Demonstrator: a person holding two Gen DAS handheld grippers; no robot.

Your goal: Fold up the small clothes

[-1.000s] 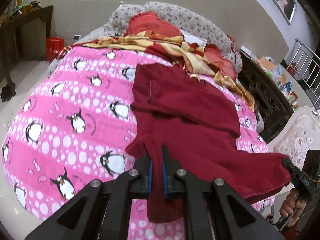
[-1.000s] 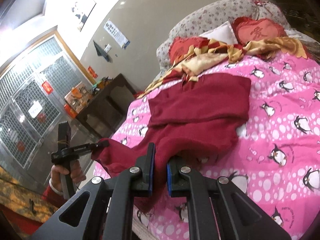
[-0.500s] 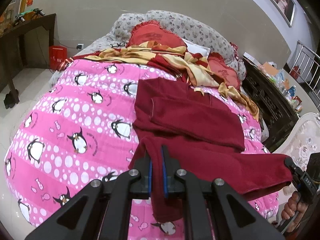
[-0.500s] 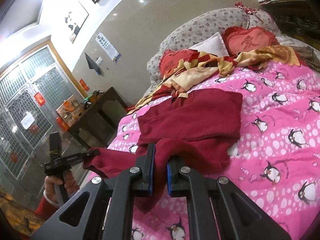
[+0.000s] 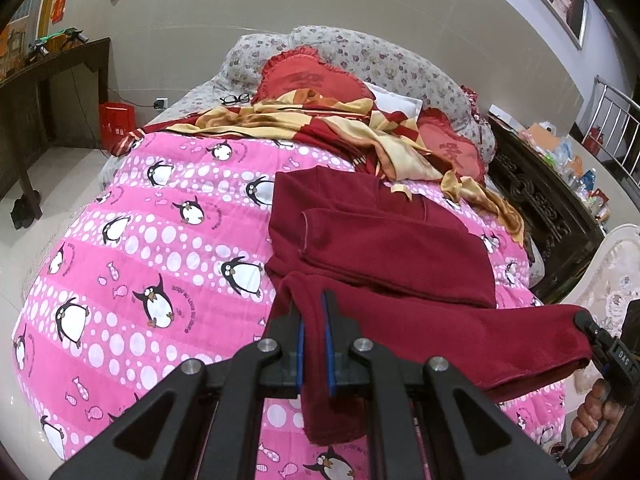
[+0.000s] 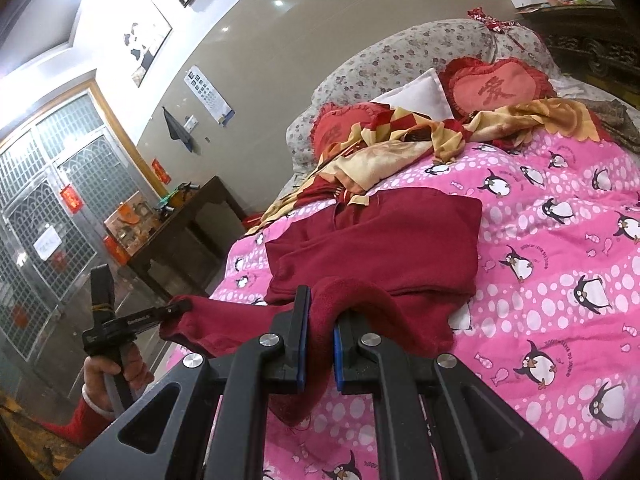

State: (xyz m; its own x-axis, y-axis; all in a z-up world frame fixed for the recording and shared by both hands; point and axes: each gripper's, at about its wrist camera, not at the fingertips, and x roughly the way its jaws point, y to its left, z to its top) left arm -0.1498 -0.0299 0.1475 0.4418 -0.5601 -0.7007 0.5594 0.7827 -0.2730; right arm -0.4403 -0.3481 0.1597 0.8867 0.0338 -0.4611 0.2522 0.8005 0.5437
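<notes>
A dark red fleece garment (image 5: 384,248) lies partly folded on the pink penguin quilt (image 5: 160,248); it also shows in the right wrist view (image 6: 384,248). My left gripper (image 5: 314,308) is shut on the near left corner of its hem. My right gripper (image 6: 320,304) is shut on the other corner. The hem edge hangs lifted and stretched between the two grippers above the quilt. The right gripper shows at the left view's right edge (image 5: 592,332), the left gripper in the right view (image 6: 172,312).
Red heart pillows (image 5: 308,80) and a yellow-red blanket (image 5: 320,120) lie at the bed head. A dark wooden cabinet (image 5: 536,208) stands to the right of the bed, a dark table (image 6: 176,236) to the left. Glasses (image 5: 235,99) lie near the pillows.
Both grippers have lifted the near hem and carried it toward the bed head. The fold over the garment has moved further up.
</notes>
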